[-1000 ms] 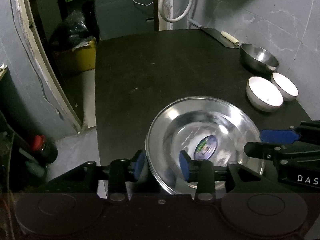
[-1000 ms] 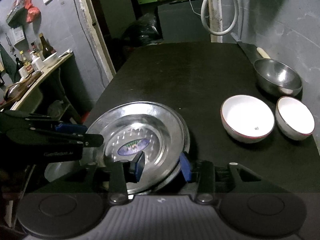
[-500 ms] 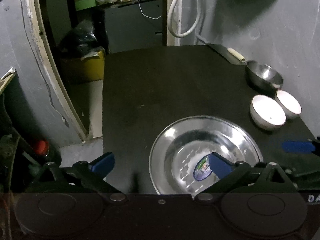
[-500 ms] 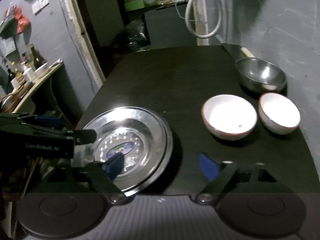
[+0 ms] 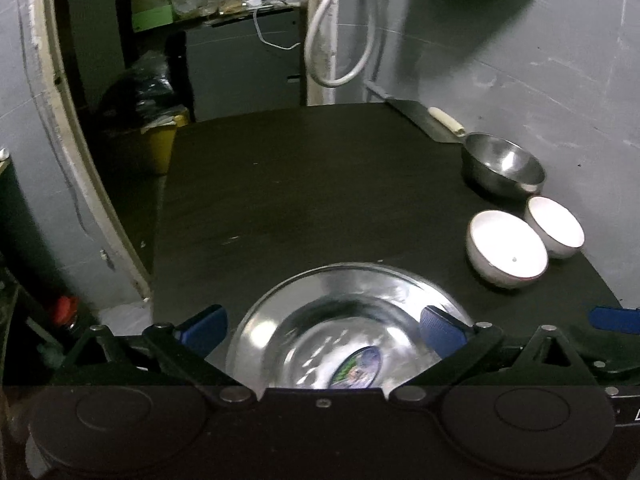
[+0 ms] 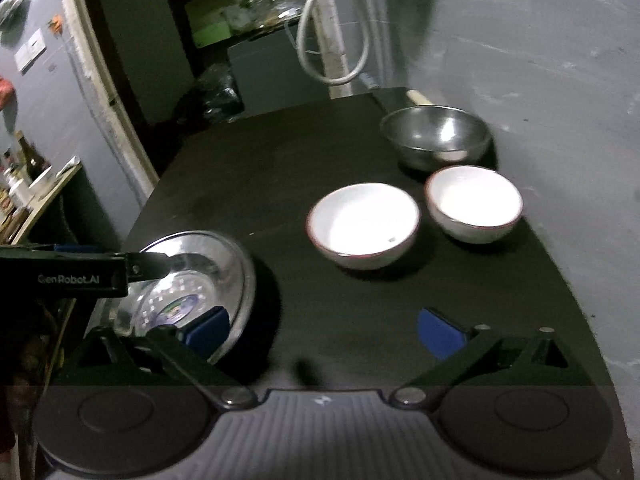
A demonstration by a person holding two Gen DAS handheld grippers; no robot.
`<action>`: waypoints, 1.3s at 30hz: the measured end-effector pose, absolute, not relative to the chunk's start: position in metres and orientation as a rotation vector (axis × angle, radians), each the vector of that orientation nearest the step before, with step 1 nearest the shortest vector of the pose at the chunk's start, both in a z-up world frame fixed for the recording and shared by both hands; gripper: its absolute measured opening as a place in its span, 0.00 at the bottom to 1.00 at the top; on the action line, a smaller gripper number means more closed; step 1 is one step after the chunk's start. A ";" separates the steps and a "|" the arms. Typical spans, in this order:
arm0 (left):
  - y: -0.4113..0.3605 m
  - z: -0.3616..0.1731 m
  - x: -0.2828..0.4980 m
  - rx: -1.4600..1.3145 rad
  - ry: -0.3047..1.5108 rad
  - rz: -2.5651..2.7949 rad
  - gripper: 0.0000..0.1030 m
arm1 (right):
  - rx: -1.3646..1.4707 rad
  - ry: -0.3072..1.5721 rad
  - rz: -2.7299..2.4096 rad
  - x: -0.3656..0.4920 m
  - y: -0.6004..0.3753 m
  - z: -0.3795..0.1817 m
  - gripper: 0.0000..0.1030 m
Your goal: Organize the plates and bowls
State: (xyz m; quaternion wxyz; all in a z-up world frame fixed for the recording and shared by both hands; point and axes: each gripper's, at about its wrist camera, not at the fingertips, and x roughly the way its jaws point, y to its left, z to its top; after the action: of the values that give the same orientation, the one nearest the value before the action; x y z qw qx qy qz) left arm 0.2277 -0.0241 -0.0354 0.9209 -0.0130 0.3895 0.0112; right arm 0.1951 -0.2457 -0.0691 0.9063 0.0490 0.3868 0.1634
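A steel plate [image 5: 340, 296] with a sticker in its middle lies flat on the black table [image 5: 300, 184], near the front edge. My left gripper [image 5: 322, 326] hangs just above its near side, open wide, pads clear of the rim. My right gripper [image 6: 324, 330] is to the right of the plate [image 6: 224, 256]; its jaws are opening, with only bare table between them. Two white bowls [image 6: 362, 224] [image 6: 474, 200] sit side by side at the right. Behind them stands a steel bowl [image 6: 436, 136]. The left gripper [image 6: 80, 270] reaches across the plate in the right wrist view.
A knife with a pale handle [image 5: 444, 120] lies at the table's far right corner, against the grey wall. A white hose loop [image 5: 340, 40] hangs behind the table. A yellow bin [image 5: 160, 148] stands on the floor past the left edge. Bottles crowd a side shelf [image 6: 24, 172].
Both grippers were shut on the plate's near rim; both have let go and opened wide. The plate now rests on the table. Both have drawn back, the right one swinging toward the bowls.
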 end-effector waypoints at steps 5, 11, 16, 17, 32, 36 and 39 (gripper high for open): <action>-0.040 -0.035 0.247 -0.022 0.784 -0.005 0.99 | 0.123 0.718 0.297 0.202 -0.269 -0.064 1.00; -0.061 -0.019 0.301 -0.062 0.708 -0.027 0.99 | 0.195 0.629 0.235 0.252 -0.296 -0.049 1.00; -0.084 -0.015 0.367 -0.090 0.696 -0.028 0.99 | 0.357 0.625 0.216 0.309 -0.316 -0.044 0.93; -0.090 -0.013 0.381 -0.084 0.698 -0.022 0.99 | 0.373 0.621 0.210 0.319 -0.317 -0.045 0.92; -0.142 -0.062 0.481 -0.079 0.805 -0.125 0.96 | 0.332 0.691 0.053 0.380 -0.305 -0.090 0.72; -0.140 -0.070 0.486 -0.129 0.845 -0.152 0.78 | 0.334 0.703 0.072 0.385 -0.307 -0.096 0.68; -0.141 -0.073 0.488 -0.152 0.864 -0.198 0.52 | 0.327 0.695 0.091 0.386 -0.307 -0.098 0.66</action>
State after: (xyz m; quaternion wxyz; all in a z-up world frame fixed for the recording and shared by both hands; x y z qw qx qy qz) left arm 0.4877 -0.1414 -0.0729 0.9006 -0.0734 0.4177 -0.0957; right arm 0.3856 -0.3074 -0.0980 0.9261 0.1592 0.3391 0.0446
